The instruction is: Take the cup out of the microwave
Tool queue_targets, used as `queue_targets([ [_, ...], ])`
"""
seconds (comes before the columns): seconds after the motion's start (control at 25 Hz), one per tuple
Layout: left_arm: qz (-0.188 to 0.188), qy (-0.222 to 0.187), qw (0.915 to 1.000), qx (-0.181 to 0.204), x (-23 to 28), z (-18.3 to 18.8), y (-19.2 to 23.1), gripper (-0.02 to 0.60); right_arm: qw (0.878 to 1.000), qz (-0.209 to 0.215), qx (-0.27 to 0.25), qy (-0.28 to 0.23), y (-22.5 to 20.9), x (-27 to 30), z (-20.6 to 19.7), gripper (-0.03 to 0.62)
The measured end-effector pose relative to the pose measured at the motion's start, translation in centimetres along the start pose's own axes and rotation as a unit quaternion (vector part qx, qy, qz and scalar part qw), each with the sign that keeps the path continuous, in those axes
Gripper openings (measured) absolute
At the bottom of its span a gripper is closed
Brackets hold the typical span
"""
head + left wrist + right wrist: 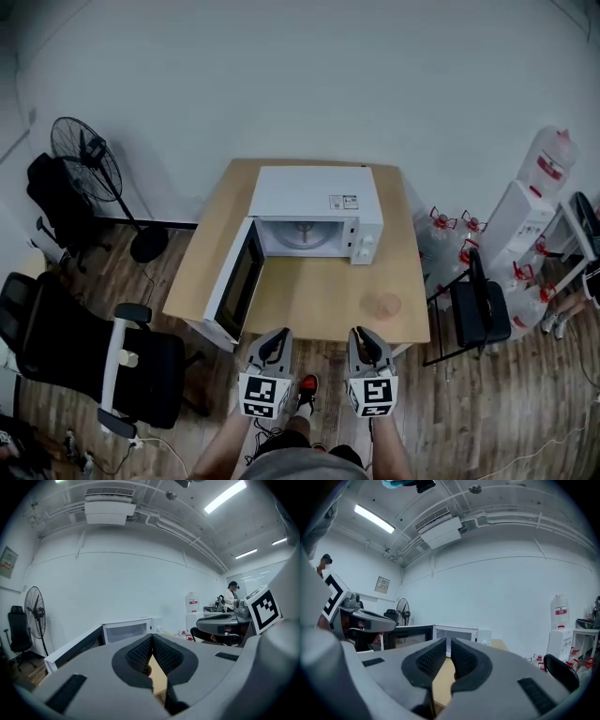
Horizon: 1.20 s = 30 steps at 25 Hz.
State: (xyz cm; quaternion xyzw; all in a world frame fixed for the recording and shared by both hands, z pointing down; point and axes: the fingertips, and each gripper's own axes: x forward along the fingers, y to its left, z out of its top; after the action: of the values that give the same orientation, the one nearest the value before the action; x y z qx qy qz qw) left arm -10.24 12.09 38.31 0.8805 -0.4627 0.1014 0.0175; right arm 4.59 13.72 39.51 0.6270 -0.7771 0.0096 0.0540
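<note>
The cup point(384, 304) stood on the table point(309, 305), out of the microwave point(314, 202) and toward the right front corner. It was so pale against the wood that little beyond a faint round outline showed in the head view, and neither gripper view showed it clearly. The microwave door point(234, 279) hung open to the left, and the cavity was seen only from above and in part. The left gripper point(276, 335) and right gripper point(362, 334) hovered side by side just off the table's front edge, clear of the cup. The person's forearms were cut off by the bottom of the head view. In the left gripper view the left gripper's point(151, 637) tips met with nothing between them. In the right gripper view the right gripper's point(447, 642) tips stood all but together, only a thin slit left, and empty. Each gripper's own bulk hid most of the tabletop.
</note>
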Motion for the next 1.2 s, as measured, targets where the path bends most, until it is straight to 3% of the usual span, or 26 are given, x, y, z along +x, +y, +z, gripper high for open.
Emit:
queue_targets([
  [0.4, 0.002, 0.005, 1.0000, -0.002, -3.1, -1.4, -1.2, 0.021, 1.000, -0.002, -0.006, 0.010, 1.5, -3.2, -1.2, 0.018],
  [1.2, 0.003, 0.002, 1.0000, -0.001, -3.5, -1.6, -1.0, 0.021, 1.000, 0.002, -0.008, 0.005, 2.1, -3.4, -0.6, 0.017],
])
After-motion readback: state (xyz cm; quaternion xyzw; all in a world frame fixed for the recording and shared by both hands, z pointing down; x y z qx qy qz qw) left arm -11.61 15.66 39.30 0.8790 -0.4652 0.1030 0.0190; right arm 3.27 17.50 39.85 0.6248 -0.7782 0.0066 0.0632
